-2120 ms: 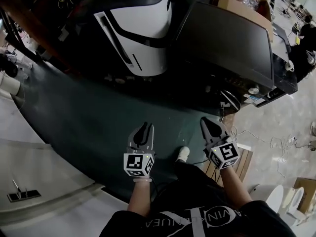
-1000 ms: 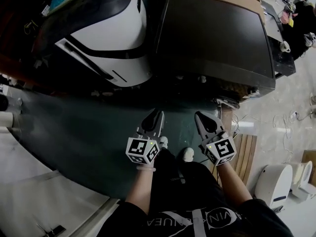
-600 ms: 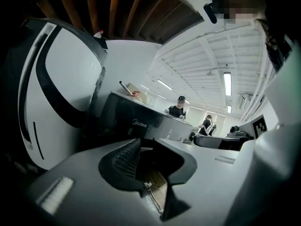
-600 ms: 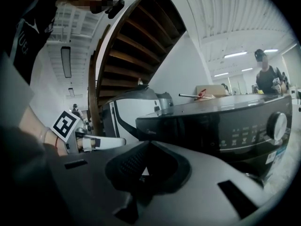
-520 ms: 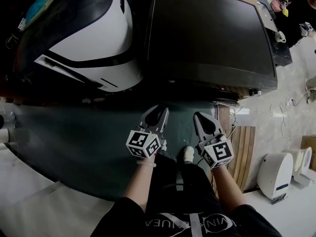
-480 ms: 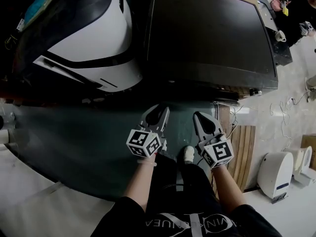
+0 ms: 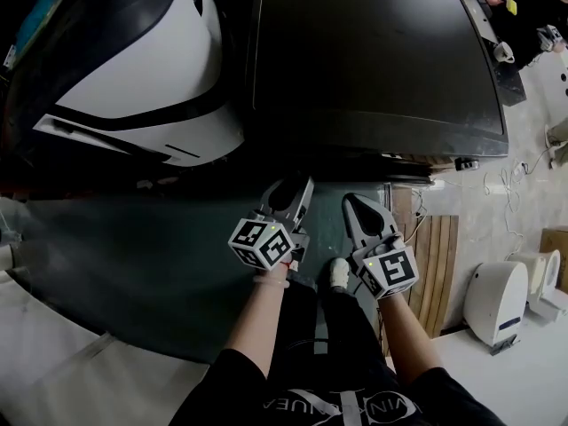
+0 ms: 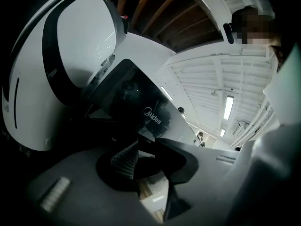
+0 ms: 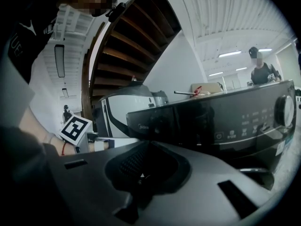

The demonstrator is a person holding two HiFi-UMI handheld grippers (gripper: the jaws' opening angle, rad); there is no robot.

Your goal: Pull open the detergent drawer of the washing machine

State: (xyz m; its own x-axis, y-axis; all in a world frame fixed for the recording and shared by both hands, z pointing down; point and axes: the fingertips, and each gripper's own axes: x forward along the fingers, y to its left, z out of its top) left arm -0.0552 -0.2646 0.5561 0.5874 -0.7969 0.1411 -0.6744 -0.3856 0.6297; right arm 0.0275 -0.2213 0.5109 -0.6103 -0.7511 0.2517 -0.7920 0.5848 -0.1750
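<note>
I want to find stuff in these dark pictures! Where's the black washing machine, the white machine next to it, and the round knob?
black washing machine (image 7: 373, 60): head view, its top.
white machine (image 7: 133, 60): head view, its white shell.
round knob (image 9: 283, 110): right gripper view, its front face.

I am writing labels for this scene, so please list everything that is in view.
washing machine: one, black, top centre
appliance: one, white with black band, left of it
mat: one, dark green, floor
pallet: one, wooden, right of mat
small unit: one, white, far right
shoe: one, white, under the grippers
left gripper: one, grey, jaws opening, nothing between
right gripper: one, grey, jaws shut, empty
</note>
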